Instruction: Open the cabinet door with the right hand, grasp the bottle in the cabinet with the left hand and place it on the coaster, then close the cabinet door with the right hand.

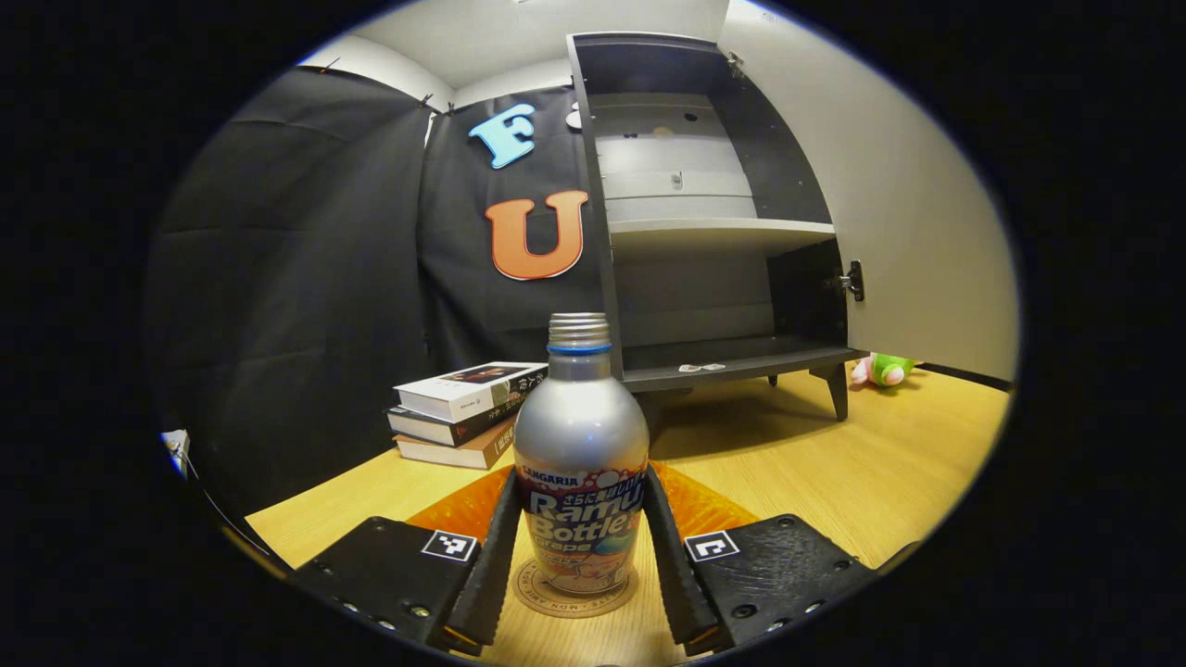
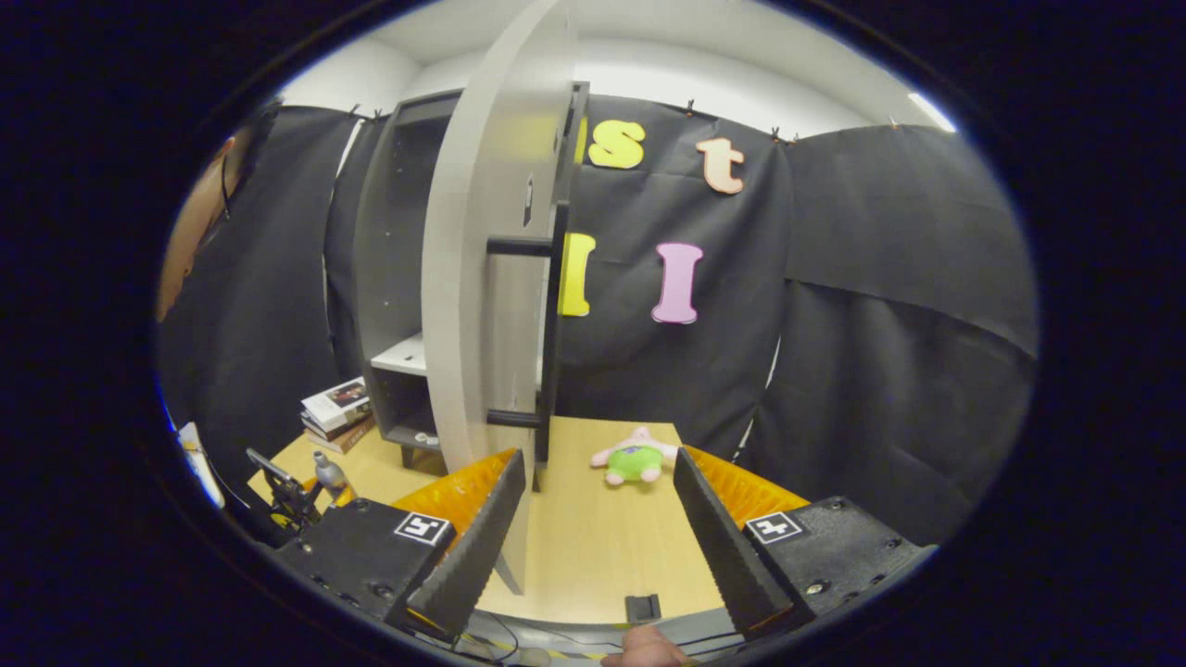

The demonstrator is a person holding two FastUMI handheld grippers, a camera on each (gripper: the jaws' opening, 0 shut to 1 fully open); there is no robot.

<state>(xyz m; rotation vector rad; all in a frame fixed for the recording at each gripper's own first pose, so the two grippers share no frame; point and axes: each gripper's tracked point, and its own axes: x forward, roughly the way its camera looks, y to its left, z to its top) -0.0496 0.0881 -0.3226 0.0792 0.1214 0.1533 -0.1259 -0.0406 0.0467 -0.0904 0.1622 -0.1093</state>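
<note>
Left gripper [image 1: 579, 547]: jaws narrowed onto the bottle [image 1: 581, 463], one finger along each side of the lower body and both appear to touch the label zone. Bottle is silver w/ threaded neck, no cap seen, upright; its base sits on the round coaster [image 1: 574, 593], which lies on the wooden tabletop [image 1: 834, 472] between the fingers.

Beyond the bottle, left gripper view: stack of three books [image 1: 459, 412] at left against the black cloth wall; cabinet [image 1: 713, 232] at centre-right, standing on short legs, interior dark w/ one pale shelf across the middle, lower compartment w/ a small flat item at its front edge. Cabinet door [image 1: 889, 213] is swung fully open to the right, hinge visible on its inner edge. Small green-and-pink plush toy [image 1: 885, 369] on the table past the cabinet's right leg.

Right gripper [image 2: 598, 547]: jaws wide, nothing between them. Left finger's tip is just beside the open door's edge [image 2: 482, 306]; contact can't be told. Door seen nearly edge-on, black handle bars on its face. Plush toy [image 2: 635, 459] lies on the table ahead, between the fingers' line. Far left in the right gripper view: bottle [image 2: 326, 472] w/ the left gripper [image 2: 287, 496] around it, books [image 2: 335, 408] behind.
</note>
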